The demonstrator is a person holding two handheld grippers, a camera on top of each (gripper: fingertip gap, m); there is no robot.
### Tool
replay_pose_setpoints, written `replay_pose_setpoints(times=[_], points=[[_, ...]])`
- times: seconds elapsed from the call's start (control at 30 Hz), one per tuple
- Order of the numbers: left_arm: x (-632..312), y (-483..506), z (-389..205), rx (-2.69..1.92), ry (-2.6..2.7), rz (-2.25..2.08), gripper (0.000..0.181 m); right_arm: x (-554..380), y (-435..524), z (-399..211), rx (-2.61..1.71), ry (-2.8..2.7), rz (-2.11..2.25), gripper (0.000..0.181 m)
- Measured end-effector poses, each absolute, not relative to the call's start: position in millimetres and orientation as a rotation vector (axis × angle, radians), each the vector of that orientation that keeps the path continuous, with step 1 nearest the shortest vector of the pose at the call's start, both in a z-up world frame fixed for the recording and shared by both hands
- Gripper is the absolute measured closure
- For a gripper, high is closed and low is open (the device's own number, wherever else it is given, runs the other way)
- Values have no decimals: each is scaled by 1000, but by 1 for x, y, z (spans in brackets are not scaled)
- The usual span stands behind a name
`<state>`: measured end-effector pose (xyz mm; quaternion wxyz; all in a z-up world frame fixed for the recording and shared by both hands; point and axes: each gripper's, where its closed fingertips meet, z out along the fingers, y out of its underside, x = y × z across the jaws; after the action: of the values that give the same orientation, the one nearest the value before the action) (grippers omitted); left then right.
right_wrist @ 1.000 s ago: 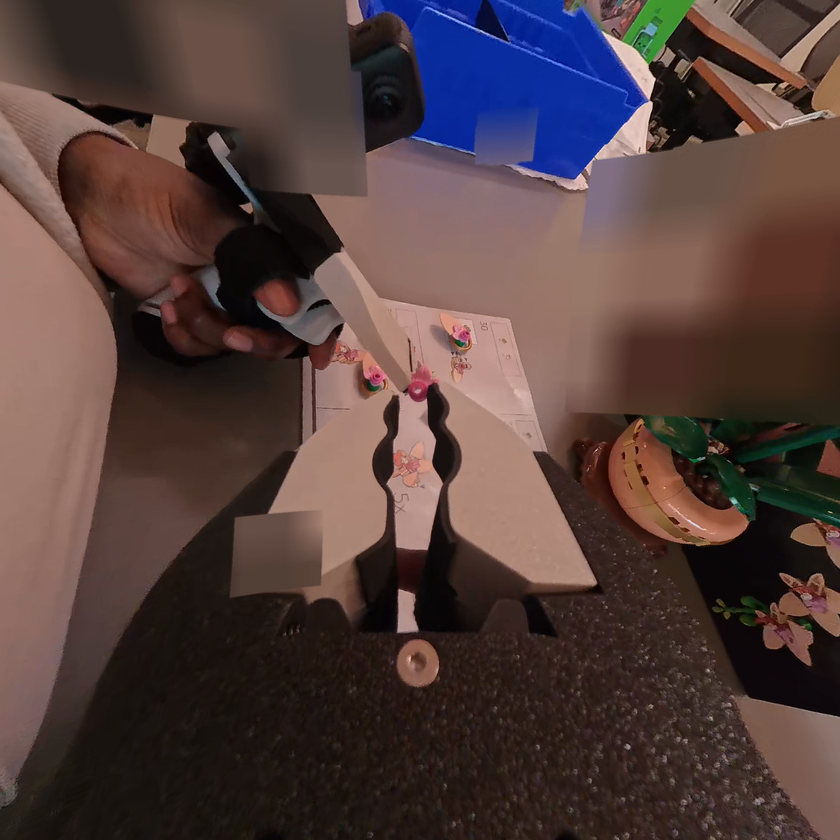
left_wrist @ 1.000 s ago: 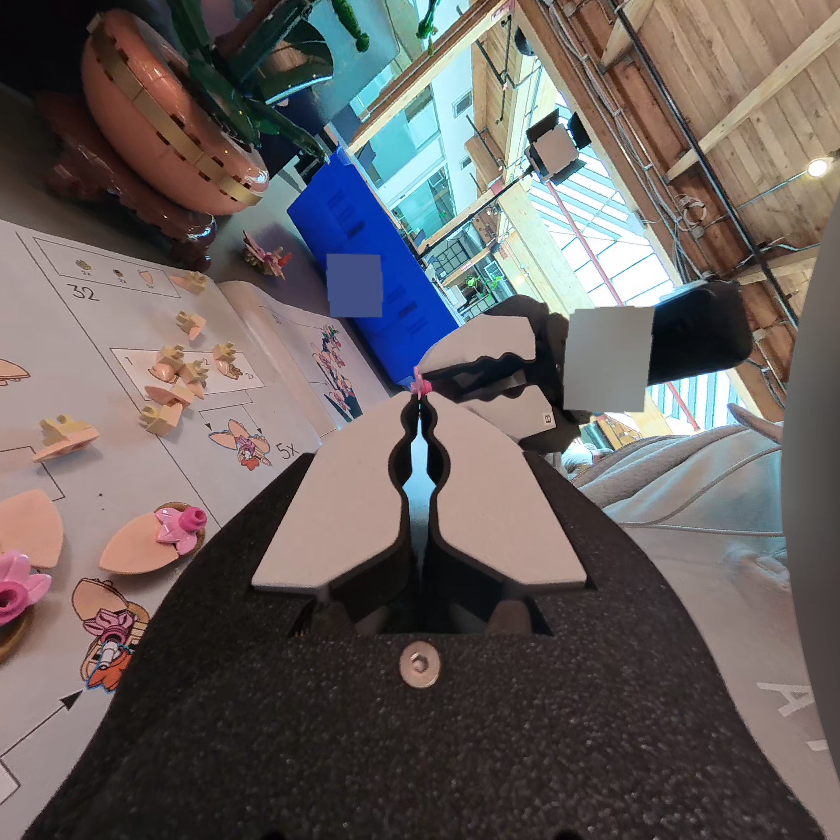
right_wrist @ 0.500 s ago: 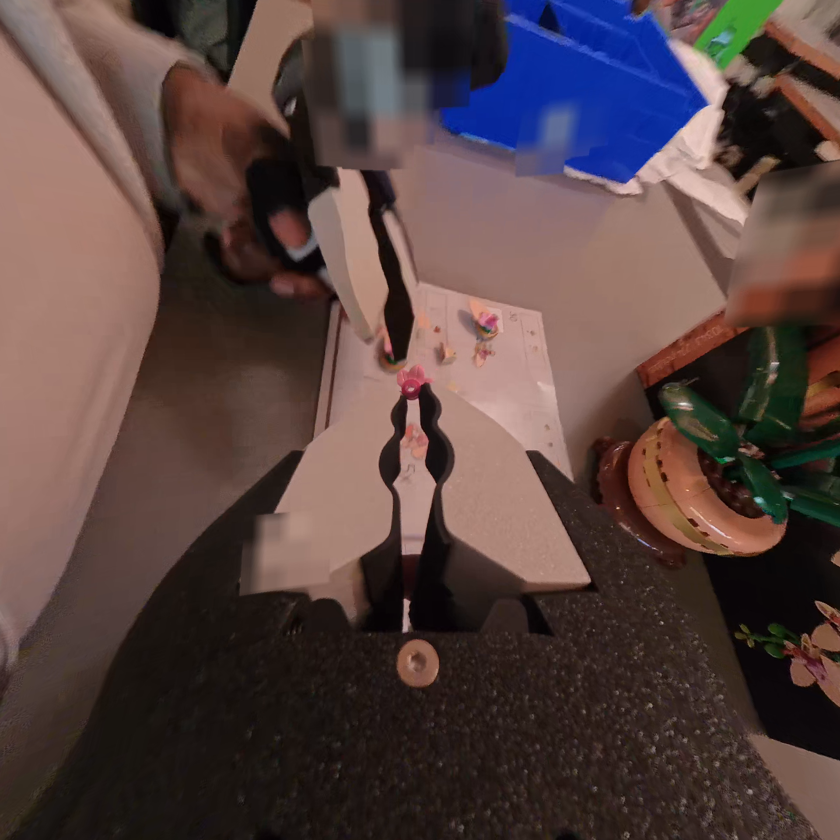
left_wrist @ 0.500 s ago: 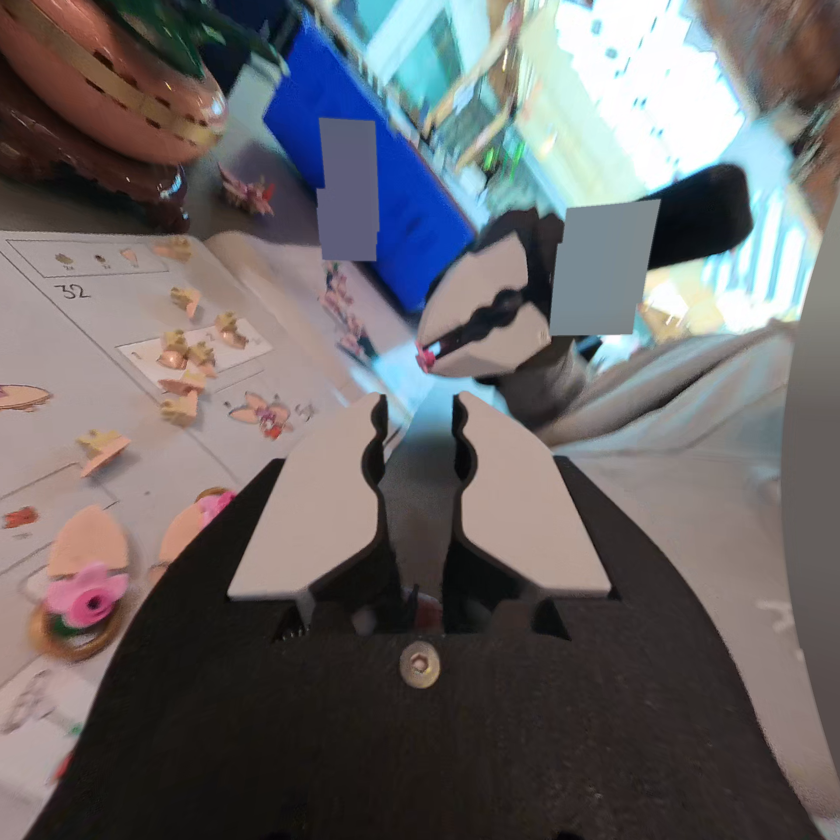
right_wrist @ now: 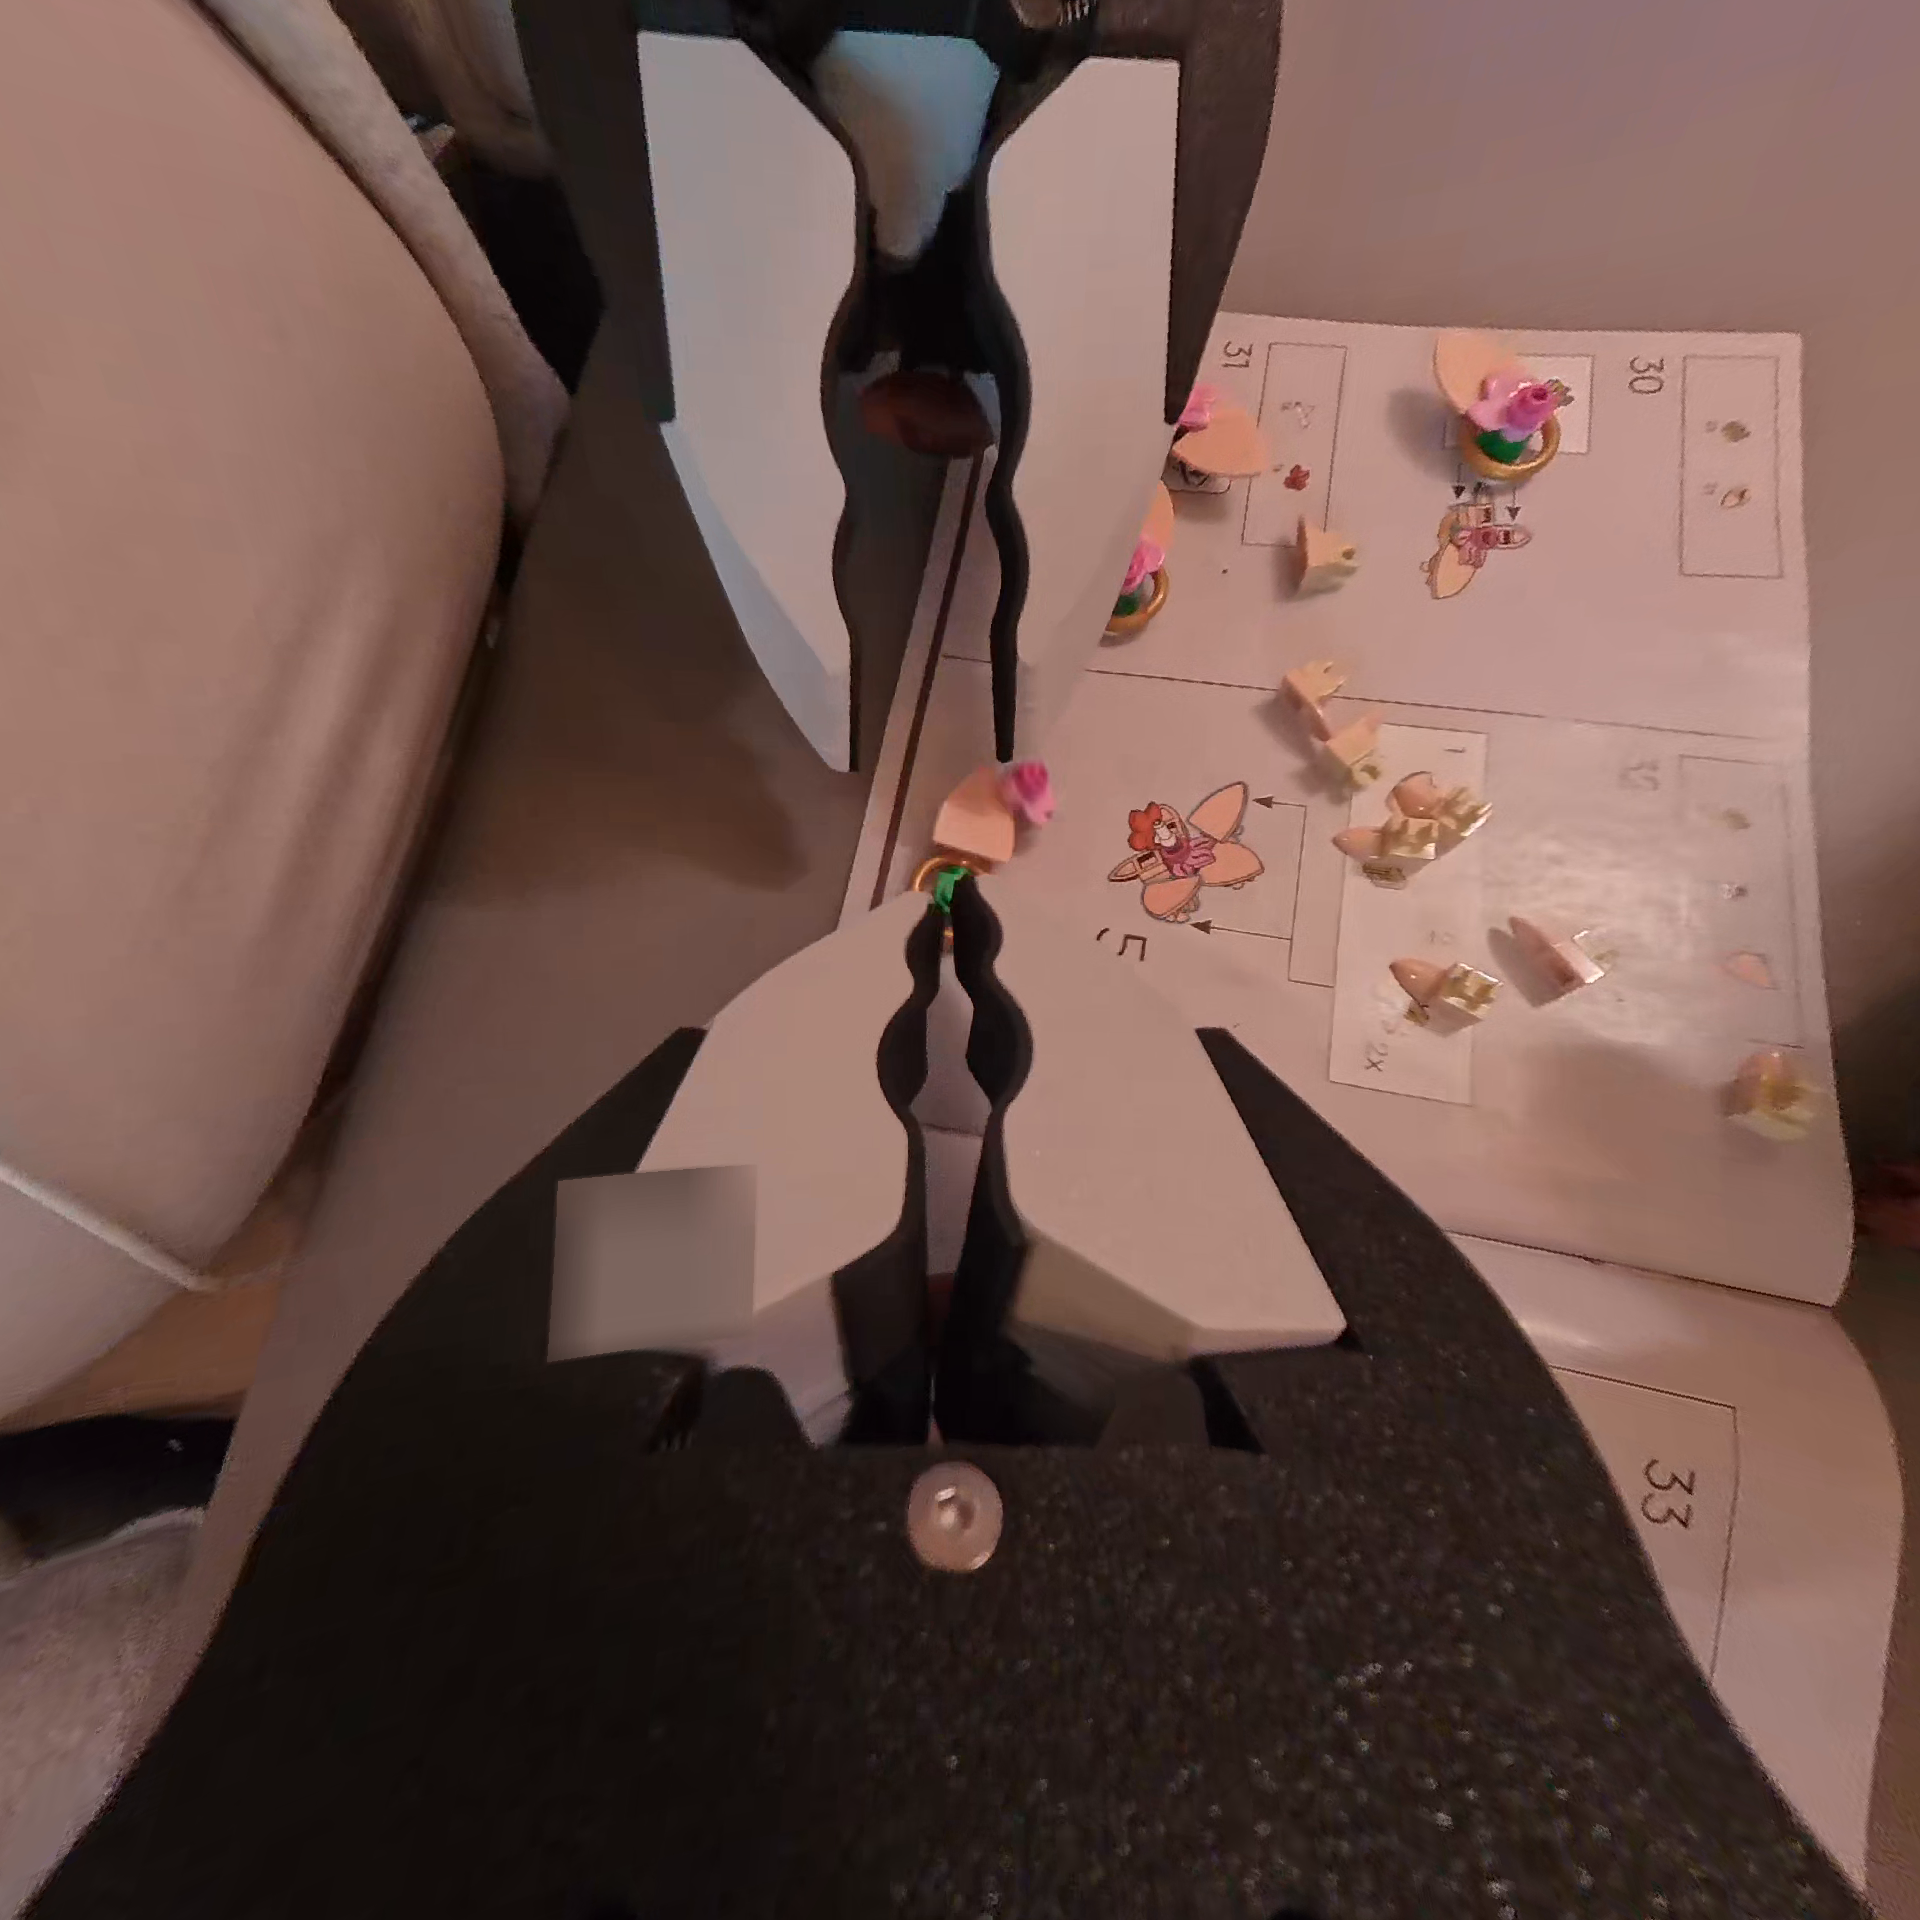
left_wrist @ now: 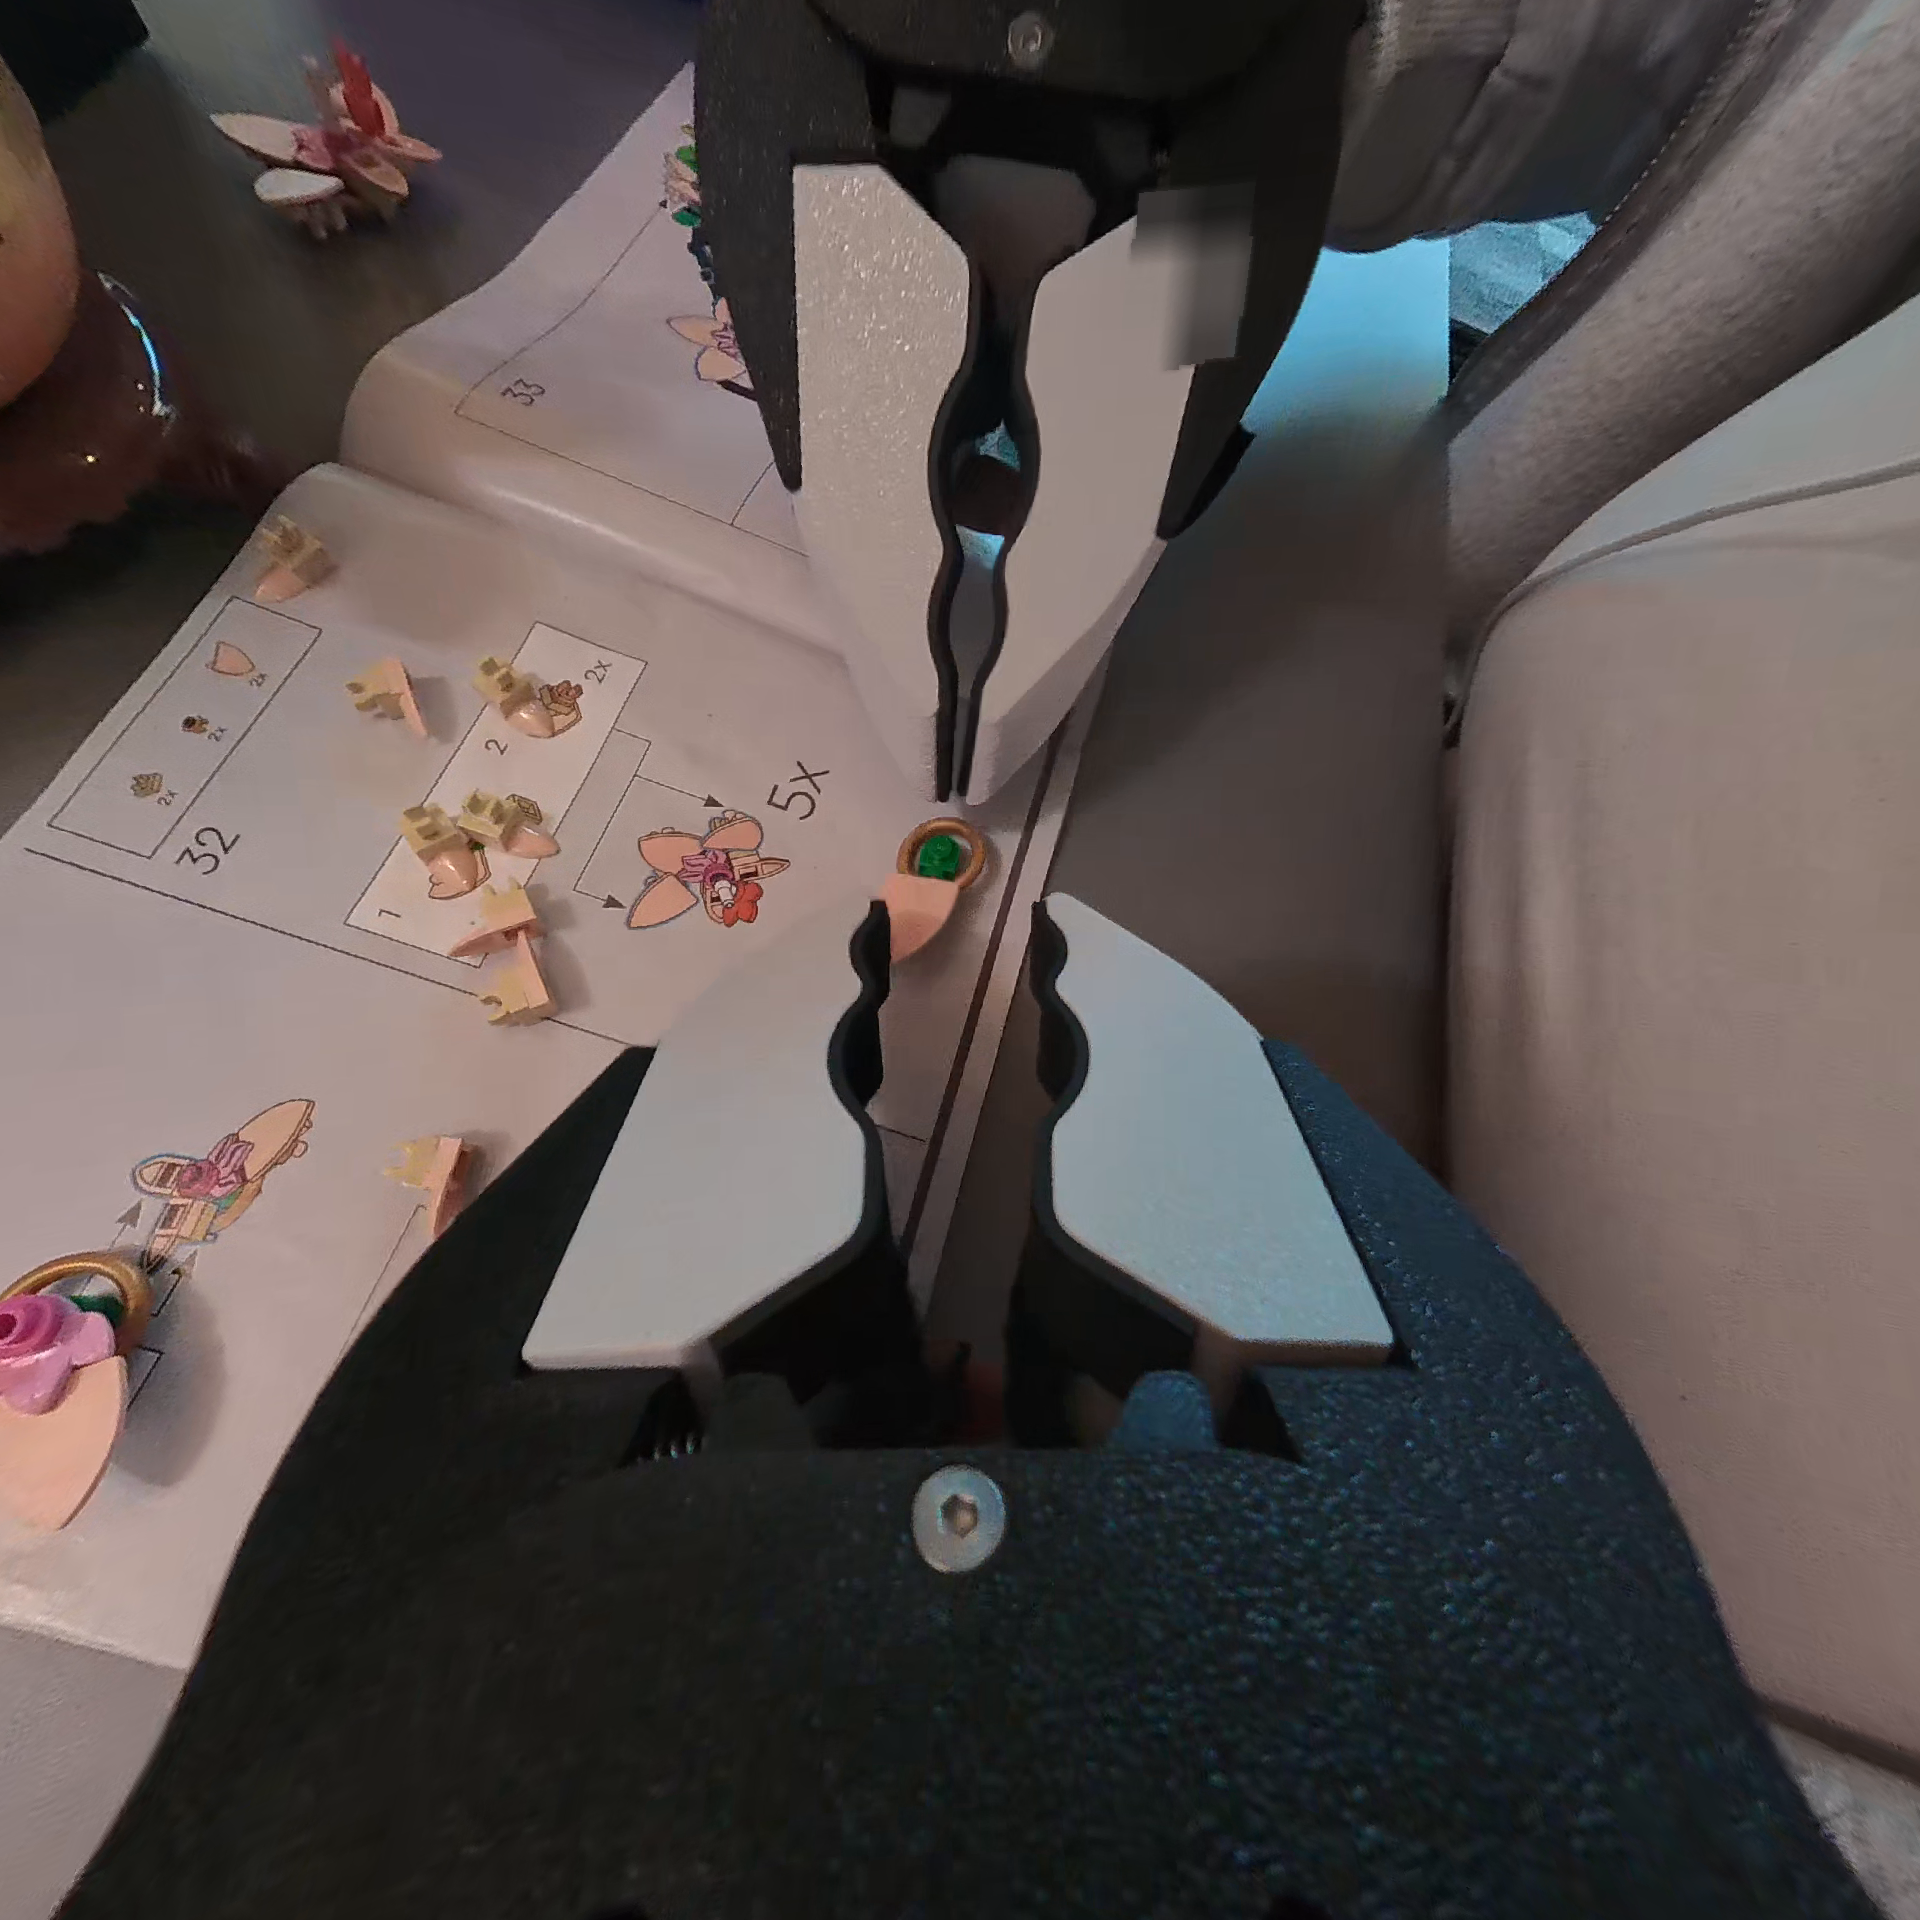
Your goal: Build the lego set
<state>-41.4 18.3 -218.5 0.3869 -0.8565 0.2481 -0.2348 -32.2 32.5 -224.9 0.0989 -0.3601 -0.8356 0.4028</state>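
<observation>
A peach petal piece (left_wrist: pixel 914 920) with a gold ring (left_wrist: pixel 977 857) and a green stud (left_wrist: pixel 938 854) lies at the edge of the instruction booklet. My left gripper (left_wrist: pixel 958 914) is open, with its tips on either side of the petal. My right gripper (left_wrist: pixel 956 795) faces it from the other side, shut, with its tips just over the ring. In the right wrist view my right gripper (right_wrist: pixel 943 914) has the green stud right at its tips. There a pink flower piece (right_wrist: pixel 1029 795) rests on the far end of the petal (right_wrist: pixel 971 826), beside the open left gripper (right_wrist: pixel 928 764).
The open instruction booklet (left_wrist: pixel 312 987) carries several loose tan pieces (left_wrist: pixel 488 831). A petal with a pink flower and a gold ring (left_wrist: pixel 52 1340) lies at the left. A built flower (left_wrist: pixel 332 166) lies on the table behind. The person's beige clothing (left_wrist: pixel 1662 935) fills the right. The tips of both grippers are at nearly the same place.
Both grippers have come down from the air to the booklet. My left gripper has let go of the pink flower and opened. The flower now rests on the petal piece.
</observation>
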Motion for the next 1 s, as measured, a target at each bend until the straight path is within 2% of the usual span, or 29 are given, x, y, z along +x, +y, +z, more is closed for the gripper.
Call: replay_pose_setpoints(times=[0.37, 0.67, 0.87, 1.0], points=[[-72, 5, -222, -2267, 461, -436, 158, -53, 31, -211, -1245, -2384, 1129, 174], [-77, 3, -221, -2216, 345, -420, 162, -65, 18, -240, -1330, -2626, 927, 168], [-84, 1, -219, -2173, 277, -439, 161, -68, 15, -241, -1311, -2620, 920, 174], [-85, 5, -212, -2124, 258, -399, 158, -75, 21, -228, -1349, -2499, 1069, 181]])
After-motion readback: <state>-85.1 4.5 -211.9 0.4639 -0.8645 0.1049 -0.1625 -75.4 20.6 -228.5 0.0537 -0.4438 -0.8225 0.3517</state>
